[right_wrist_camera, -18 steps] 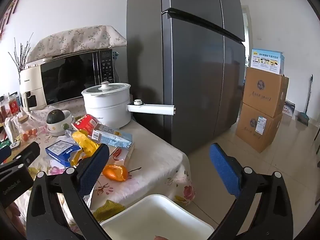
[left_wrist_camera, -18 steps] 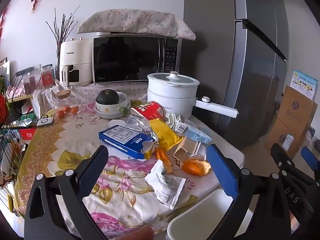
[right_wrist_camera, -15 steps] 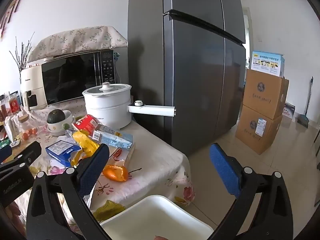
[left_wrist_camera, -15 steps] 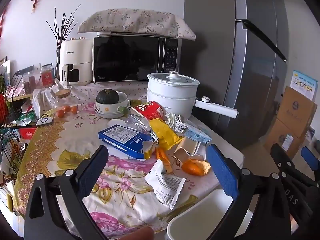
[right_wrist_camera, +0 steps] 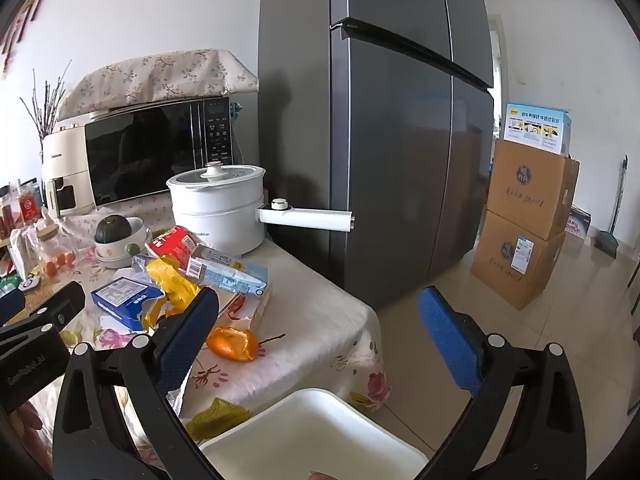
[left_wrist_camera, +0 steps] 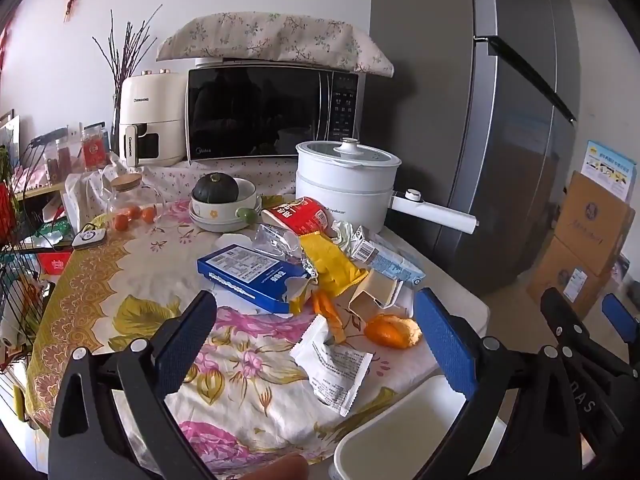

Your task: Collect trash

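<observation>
Trash lies in a heap on the flowered tablecloth (left_wrist_camera: 132, 272): a blue box (left_wrist_camera: 250, 274), a yellow wrapper (left_wrist_camera: 330, 264), a red cup (left_wrist_camera: 298, 214), a light-blue carton (left_wrist_camera: 386, 260), orange peel (left_wrist_camera: 390, 332) and a white wrapper (left_wrist_camera: 334, 364). My left gripper (left_wrist_camera: 316, 336) hovers open above the near table edge, the white wrapper between its blue pads but well beyond them. My right gripper (right_wrist_camera: 320, 332) is open too, out past the table corner, with the orange peel (right_wrist_camera: 232, 344) beside its left finger. A white bin (right_wrist_camera: 316, 436) stands below both.
A white electric pot (left_wrist_camera: 346, 182) with a long handle, a bowl holding a dark squash (left_wrist_camera: 216, 190), a microwave (left_wrist_camera: 272, 110) and an air fryer (left_wrist_camera: 150, 120) crowd the back. A grey fridge (right_wrist_camera: 380, 140) stands right of the table. Cardboard boxes (right_wrist_camera: 524, 220) sit on the floor.
</observation>
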### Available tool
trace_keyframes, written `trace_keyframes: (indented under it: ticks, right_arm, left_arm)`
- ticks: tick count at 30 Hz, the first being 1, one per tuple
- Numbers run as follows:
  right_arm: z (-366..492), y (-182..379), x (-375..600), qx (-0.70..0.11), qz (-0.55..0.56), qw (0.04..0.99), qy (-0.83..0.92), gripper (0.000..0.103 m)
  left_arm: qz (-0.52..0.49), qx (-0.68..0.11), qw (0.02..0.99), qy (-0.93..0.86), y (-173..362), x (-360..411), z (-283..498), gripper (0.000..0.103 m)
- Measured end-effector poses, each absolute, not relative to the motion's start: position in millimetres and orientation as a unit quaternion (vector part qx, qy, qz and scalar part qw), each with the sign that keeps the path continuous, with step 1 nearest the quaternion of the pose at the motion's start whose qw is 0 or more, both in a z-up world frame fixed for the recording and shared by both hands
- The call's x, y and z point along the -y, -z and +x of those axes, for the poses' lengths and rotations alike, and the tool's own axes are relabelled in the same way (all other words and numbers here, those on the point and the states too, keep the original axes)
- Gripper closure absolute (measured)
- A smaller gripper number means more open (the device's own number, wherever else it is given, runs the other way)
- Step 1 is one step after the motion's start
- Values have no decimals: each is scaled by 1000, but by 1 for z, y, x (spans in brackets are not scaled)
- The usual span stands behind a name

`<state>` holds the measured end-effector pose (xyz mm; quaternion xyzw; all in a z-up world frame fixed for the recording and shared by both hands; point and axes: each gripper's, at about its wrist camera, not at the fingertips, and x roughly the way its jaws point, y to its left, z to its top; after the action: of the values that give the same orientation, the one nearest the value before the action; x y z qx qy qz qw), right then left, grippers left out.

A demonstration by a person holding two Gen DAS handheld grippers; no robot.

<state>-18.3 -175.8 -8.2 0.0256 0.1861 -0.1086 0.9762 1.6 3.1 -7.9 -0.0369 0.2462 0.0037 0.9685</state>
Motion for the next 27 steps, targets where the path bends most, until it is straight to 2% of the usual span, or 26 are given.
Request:
trace_keyframes:
  ticks: [27]
  right_arm:
    - [-21, 7, 175, -183, 24, 977, 109, 7]
  left_arm:
    - [-38, -252, 967, -1, 14, -3, 3, 7]
